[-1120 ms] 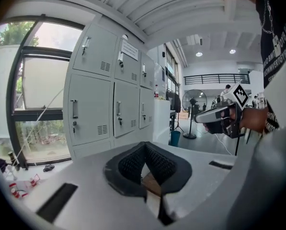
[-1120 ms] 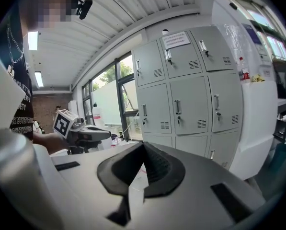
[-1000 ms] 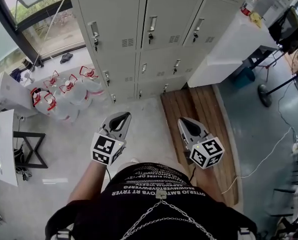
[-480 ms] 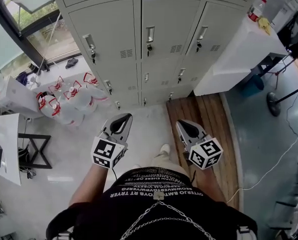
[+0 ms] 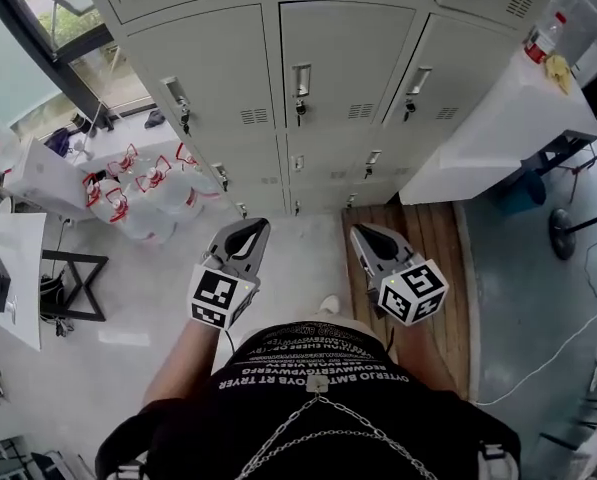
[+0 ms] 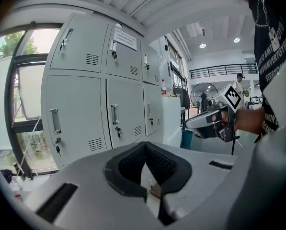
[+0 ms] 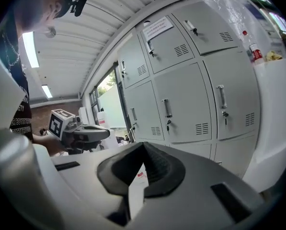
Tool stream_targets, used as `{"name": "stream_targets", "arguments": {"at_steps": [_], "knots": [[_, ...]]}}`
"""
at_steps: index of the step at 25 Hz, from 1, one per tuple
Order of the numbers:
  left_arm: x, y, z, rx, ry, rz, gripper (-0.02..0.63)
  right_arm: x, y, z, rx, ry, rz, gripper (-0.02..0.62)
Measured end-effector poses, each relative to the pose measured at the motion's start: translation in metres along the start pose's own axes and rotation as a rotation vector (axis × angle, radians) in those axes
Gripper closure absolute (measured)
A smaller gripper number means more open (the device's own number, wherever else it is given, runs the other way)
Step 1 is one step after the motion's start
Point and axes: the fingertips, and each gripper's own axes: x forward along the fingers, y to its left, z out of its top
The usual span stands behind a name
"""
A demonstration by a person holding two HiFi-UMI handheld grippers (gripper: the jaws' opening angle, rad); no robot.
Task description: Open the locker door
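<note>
Head view: person faces a grey locker bank (image 5: 278,28); every door in frame is closed. The locker door (image 5: 343,63) in the centre column, middle row, is straight ahead, lined up between the two tools. Its handle (image 5: 301,78) is on the left edge, with a key (image 5: 300,108) hanging in the lock just below. The neighbouring doors look identical, so I can't tell which one is the target.

Left tongs (image 5: 249,226) and right tongs (image 5: 360,230) are both held out in front of the body, pointing at the lockers. They are side by side but apart from each other, and well short of the doors. Neither touches anything.

Left gripper view: pads closed tip to tip, nothing between them. Right gripper view: same, pads together and empty. Left gripper view also catches the right tool off to the side, gripped by a hand (image 6: 250,121).

Surroundings:
- Water jugs (image 5: 138,193) with red caps are clustered on the floor left of the lockers, near the window (image 5: 68,28).
- White surface (image 5: 488,133) butts against the right side of the lockers. A bottle (image 5: 544,36) and something yellow (image 5: 558,66) sit at its far end.
- Wooden board (image 5: 428,243) lies on the floor in front of that surface, just right of the right tongs.
- Paper notice (image 7: 157,28) is stuck on an upper door.
</note>
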Motion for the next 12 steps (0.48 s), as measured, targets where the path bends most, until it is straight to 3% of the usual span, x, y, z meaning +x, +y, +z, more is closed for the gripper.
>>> {"name": "stream_targets", "arguments": {"at_steps": [5,9,12], "knots": [[0.025,-0.007,0.010,-0.021,-0.003,0.039,0.601,-0.006,-0.039,0.019,-0.023,-0.019,0.022,0.598],[0.042,-0.011,0.015,-0.103,-0.017,0.069,0.601,-0.011,-0.066,0.021,-0.033,-0.009,0.047,0.598],[0.051,-0.021,0.018,-0.095,-0.016,0.082,0.601,-0.011,-0.080,0.020,-0.030,0.000,0.063,0.598]]}}
